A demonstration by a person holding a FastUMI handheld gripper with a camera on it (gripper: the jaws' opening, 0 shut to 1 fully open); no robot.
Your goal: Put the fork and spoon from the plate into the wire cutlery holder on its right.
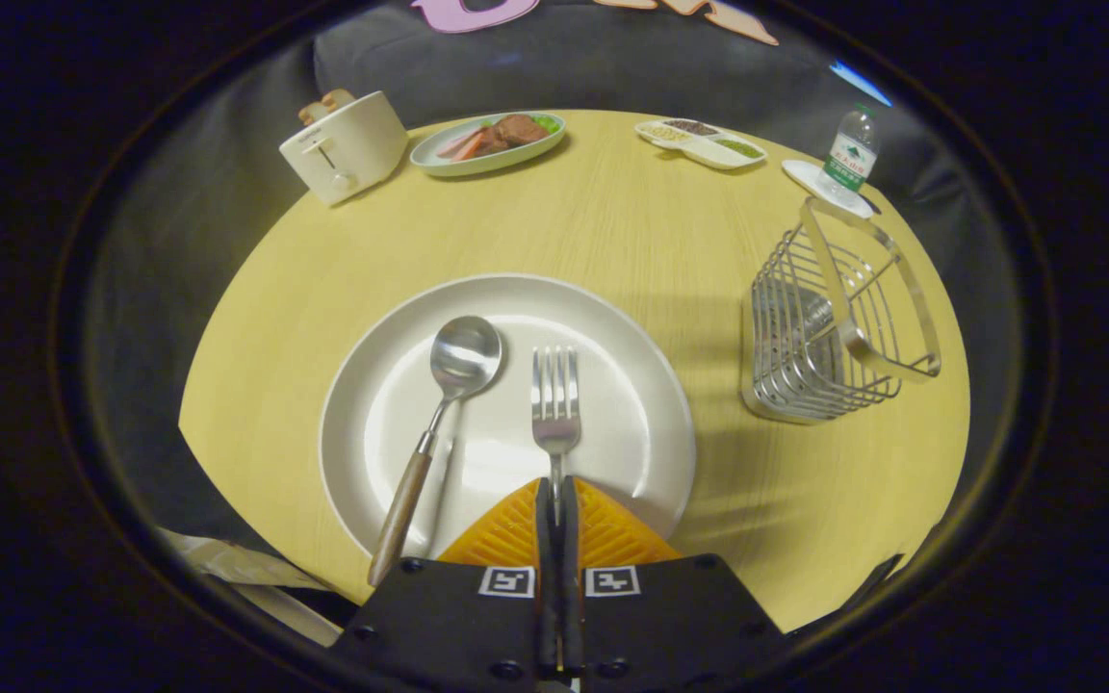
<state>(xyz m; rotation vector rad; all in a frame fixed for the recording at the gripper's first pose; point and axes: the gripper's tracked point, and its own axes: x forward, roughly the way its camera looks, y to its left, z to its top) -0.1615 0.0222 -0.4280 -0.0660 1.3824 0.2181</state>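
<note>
On the round wooden table [612, 221], gripper view: white plate [400, 327] sits just ahead of the gripper [555, 491]. Fingers are pressed nearly together with the fork [554, 404] handle running down between them; the handle end is hidden by the fingers, so a pinch on it looks likely but contact on both sides cannot be confirmed.

Fork lies on the plate at 12 o'clock from the fingertips, tines pointing away, long axis in line with the fingers. Spoon [447, 404] lies on the same plate at about 10 o'clock from the fingertips, bowl away, wooden handle slanting back toward 7 o'clock and overhanging the near rim. Fork and spoon are apart, not touching.

Wire cutlery holder [829, 327] stands upright at roughly 2 o'clock from the fingers, clear of the plate, nothing in it that I can make out.

Far side: toaster [348, 144] at 11 o'clock, food dish [487, 144] near 12, divided tray [704, 141] and water bottle [851, 149] at 1 o'clock.

Judgement: the fork goes first; the move is lift, then carry right toward the holder, tipping the fork upright.
</note>
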